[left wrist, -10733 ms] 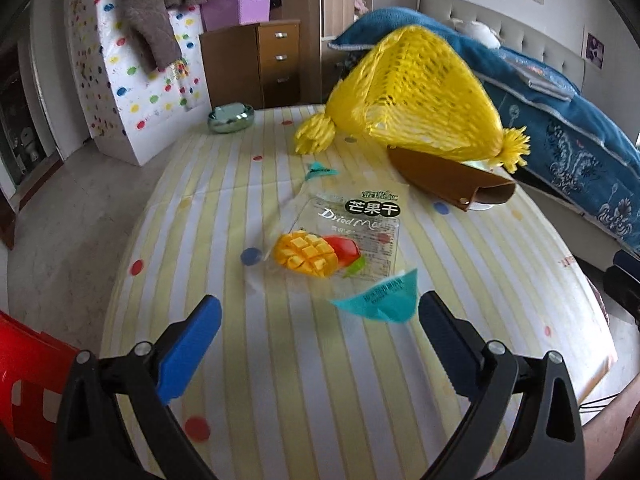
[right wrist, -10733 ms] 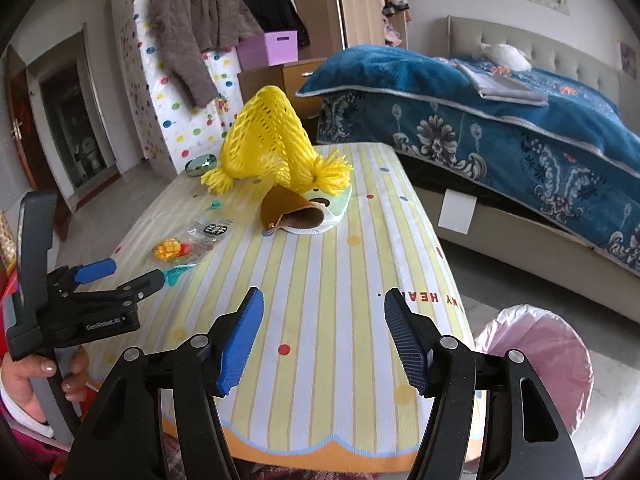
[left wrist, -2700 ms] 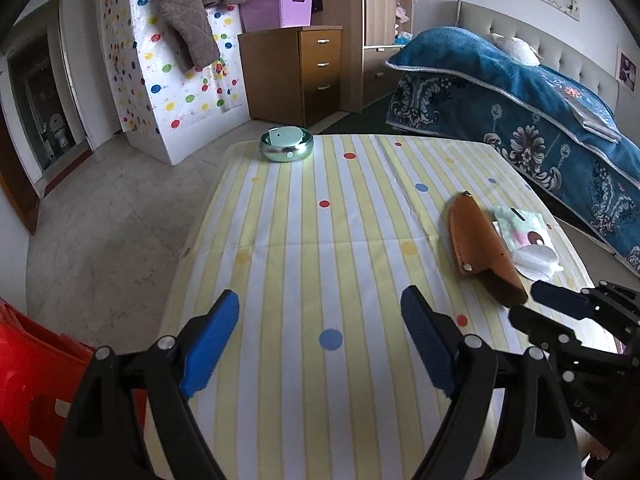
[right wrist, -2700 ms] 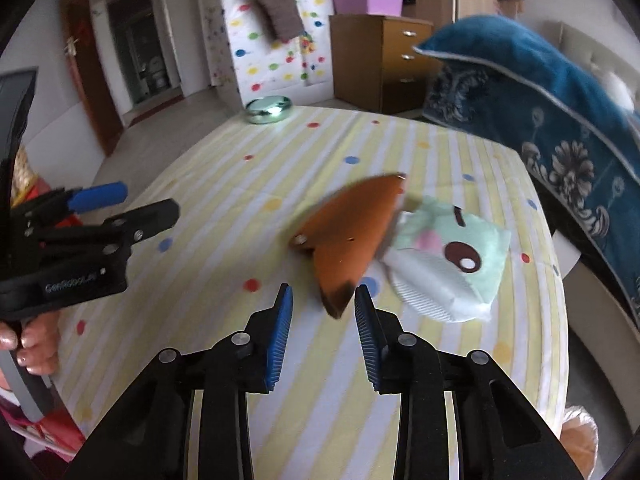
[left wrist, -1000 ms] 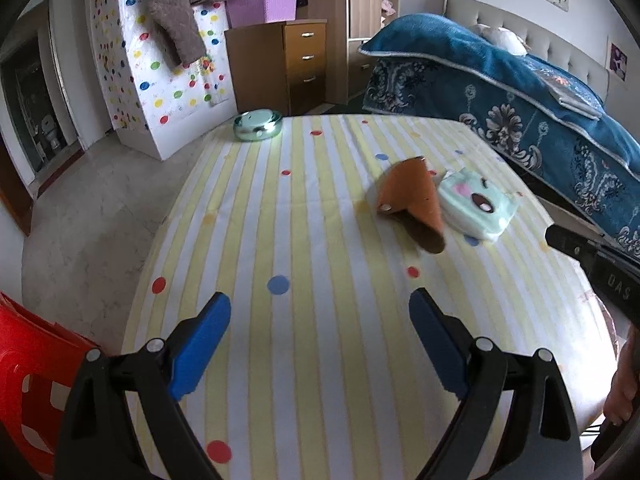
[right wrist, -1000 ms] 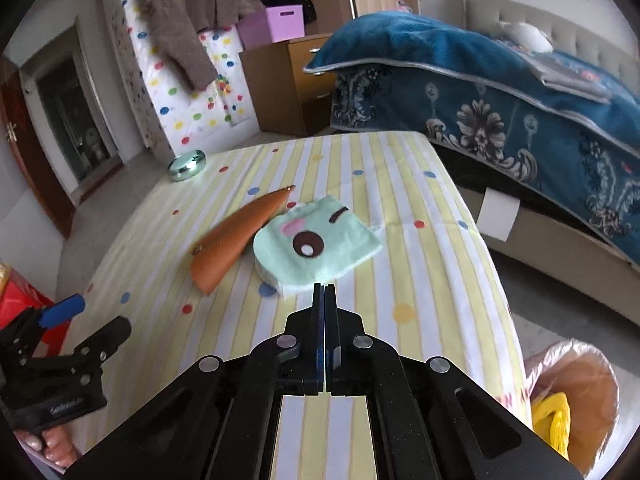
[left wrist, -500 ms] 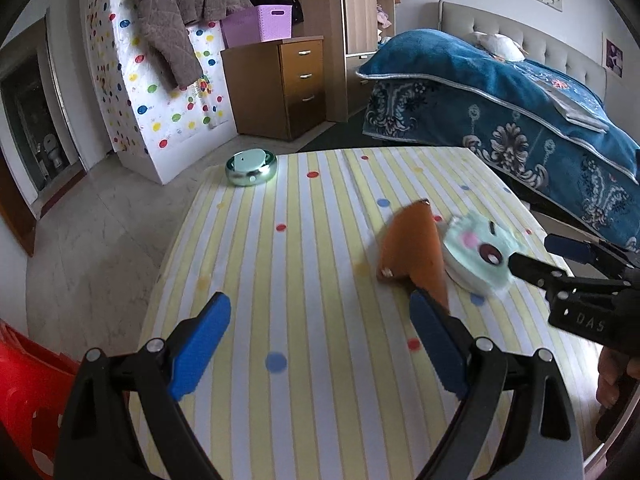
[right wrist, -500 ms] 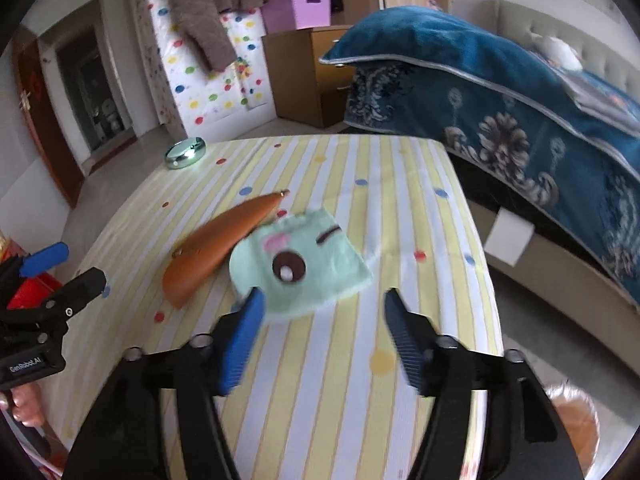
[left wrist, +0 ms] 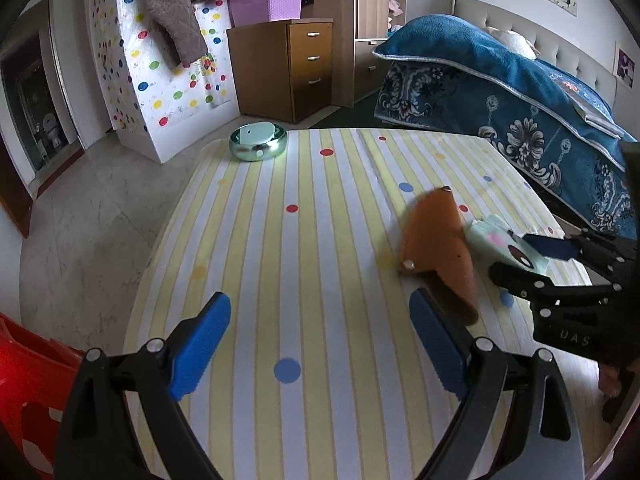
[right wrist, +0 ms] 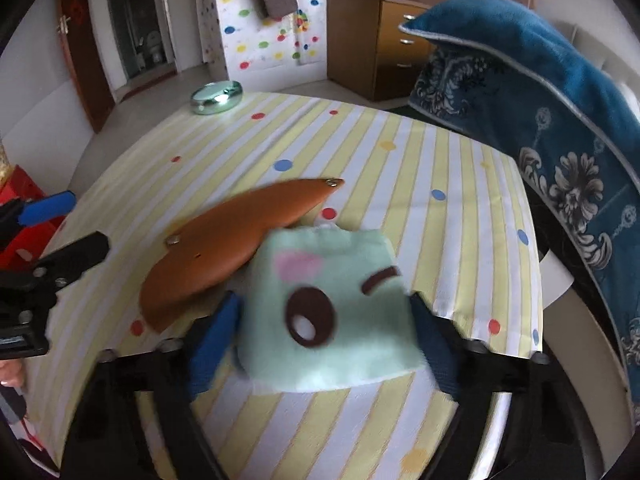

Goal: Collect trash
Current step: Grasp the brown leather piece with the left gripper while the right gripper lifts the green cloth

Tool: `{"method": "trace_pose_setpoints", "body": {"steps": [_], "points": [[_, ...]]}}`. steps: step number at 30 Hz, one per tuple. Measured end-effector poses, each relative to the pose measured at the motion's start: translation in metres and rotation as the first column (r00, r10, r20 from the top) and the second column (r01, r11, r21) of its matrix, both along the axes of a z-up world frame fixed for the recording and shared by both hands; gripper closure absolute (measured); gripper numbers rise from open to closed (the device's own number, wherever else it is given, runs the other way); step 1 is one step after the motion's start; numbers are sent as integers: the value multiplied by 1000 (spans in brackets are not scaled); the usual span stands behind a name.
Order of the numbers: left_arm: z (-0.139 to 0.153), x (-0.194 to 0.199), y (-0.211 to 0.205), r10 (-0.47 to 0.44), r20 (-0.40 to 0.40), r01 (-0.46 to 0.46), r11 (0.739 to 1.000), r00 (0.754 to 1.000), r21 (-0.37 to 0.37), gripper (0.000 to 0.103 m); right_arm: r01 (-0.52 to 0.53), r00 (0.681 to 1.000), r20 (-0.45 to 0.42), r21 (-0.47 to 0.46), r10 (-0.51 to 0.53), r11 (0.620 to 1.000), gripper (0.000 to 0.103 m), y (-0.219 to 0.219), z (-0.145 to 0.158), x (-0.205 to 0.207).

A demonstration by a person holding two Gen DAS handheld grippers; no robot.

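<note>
- Right gripper (right wrist: 324, 320): jaws, just narrowing, are straddling the mint pouch (right wrist: 332, 304); contact is unclear.
- Left gripper (left wrist: 316, 344): is gaping wide, holding nothing.

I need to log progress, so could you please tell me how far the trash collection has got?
Done: no wrappers or netting show on the striped table. In hand: the right tongs straddle the mint pouch, jaws just closing, with no firm grip visible yet. Left: that pouch, the brown case touching it, and the round tin at the far edge. The left tongs are open and empty.
</note>
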State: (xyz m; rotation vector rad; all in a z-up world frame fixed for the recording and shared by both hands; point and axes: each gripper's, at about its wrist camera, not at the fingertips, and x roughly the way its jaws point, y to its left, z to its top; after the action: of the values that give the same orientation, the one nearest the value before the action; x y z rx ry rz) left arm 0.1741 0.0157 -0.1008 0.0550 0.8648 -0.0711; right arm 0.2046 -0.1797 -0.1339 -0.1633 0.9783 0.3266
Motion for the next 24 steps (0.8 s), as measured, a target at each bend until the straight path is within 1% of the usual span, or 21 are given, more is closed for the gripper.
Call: {"method": "trace_pose_setpoints", "body": {"steps": [2,3,5,7,9,11,12,13,14,15,19,21,24], "points": [[2,-6,0,-4,1,4,1000,1000,-2,15,28,999,36,-39,-27,999,51,4,5,-18],[4,-10,-1,-10,4,10,1000,1000,0,15,40,998,40,-23,-40,999,52,5,8,-26],[7,-18,-4,-24,13,24,1000,1000,7,15,53,998,36,3,-53,999,61,5,12,-32],[10,-25,-9,-44,21,44,999,999,8,15,110,993,42,48,-112,993,62,-5,21,-54],[12,-30,-16,-67,28,67,998,997,11,15,150,987,41,70,-154,986,62,-10,24,-70],[14,-34,-24,-91,35,90,996,995,9,15,209,977,22,123,-214,970,62,-22,29,-98],[14,-35,-28,-102,37,102,995,994,6,15,212,976,20,125,-216,969,62,-18,31,-97],[15,-36,-33,-112,37,112,994,993,3,15,232,971,19,144,-237,962,62,-23,34,-109],[15,-35,-36,-120,39,120,993,992,1,15,240,969,21,150,-246,959,62,-26,36,-112],[15,-35,-41,-131,42,131,991,990,2,15,266,961,38,155,-274,952,62,-33,41,-127],[16,-29,-56,-161,38,161,987,986,1,15,316,944,54,144,-326,938,60,-45,41,-139],[16,-23,-63,-179,37,179,984,983,-15,12,333,935,73,154,-346,930,60,-50,47,-143],[13,-5,-75,-195,16,196,980,981,-25,11,343,928,89,166,-361,925,60,-62,55,-146]]}}
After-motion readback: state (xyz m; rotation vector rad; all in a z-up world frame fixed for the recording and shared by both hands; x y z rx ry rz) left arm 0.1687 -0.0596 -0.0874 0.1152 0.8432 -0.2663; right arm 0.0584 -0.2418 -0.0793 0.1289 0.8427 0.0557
